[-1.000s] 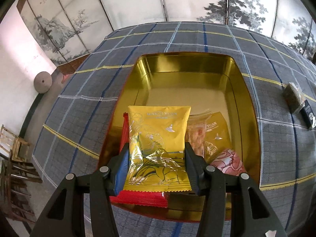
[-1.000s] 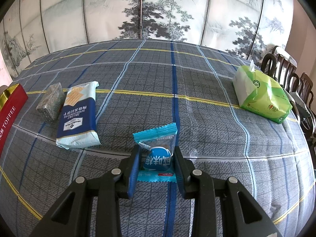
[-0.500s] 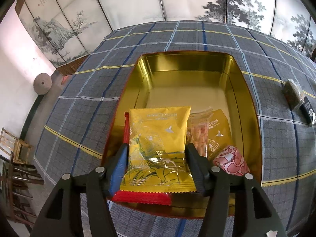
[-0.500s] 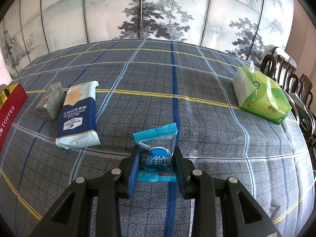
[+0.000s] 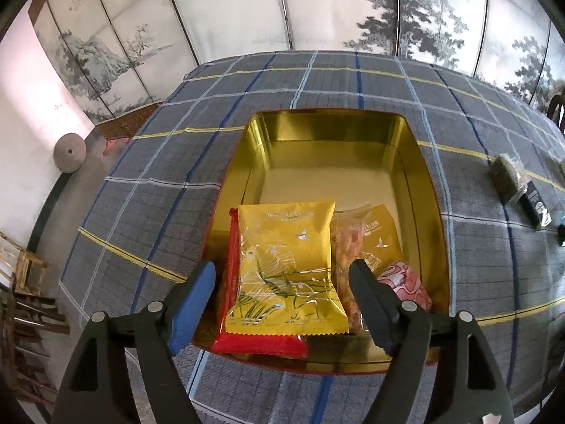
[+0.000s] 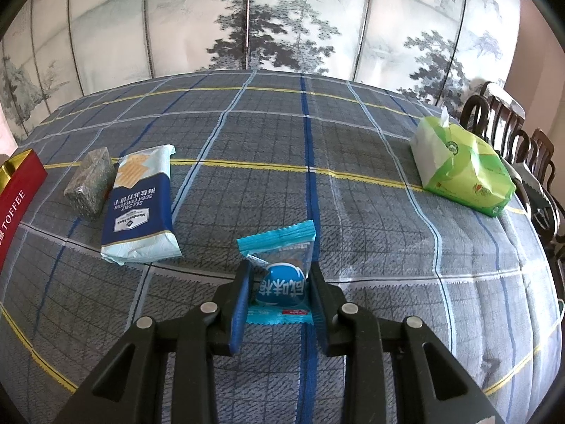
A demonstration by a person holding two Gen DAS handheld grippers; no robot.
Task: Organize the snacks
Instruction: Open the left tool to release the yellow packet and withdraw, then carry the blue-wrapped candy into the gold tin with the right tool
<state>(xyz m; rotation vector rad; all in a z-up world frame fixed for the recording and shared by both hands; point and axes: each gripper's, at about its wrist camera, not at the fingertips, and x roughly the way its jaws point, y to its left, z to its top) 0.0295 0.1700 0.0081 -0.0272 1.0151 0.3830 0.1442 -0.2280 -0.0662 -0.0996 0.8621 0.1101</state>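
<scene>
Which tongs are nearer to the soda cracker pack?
Right. The right tongs hold a blue candy packet beside the soda cracker pack. The left tongs are open over the gold tin, farther off.

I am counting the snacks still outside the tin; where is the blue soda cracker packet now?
In the right wrist view, the soda cracker packet lies flat on the tablecloth, at left, touching or nearly touching the small grey-green block on its left.

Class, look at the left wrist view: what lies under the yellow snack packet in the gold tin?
A red packet lies under the yellow snack packet inside the gold tin, showing along its left and near edges. Whatever else lies underneath is covered.
</scene>
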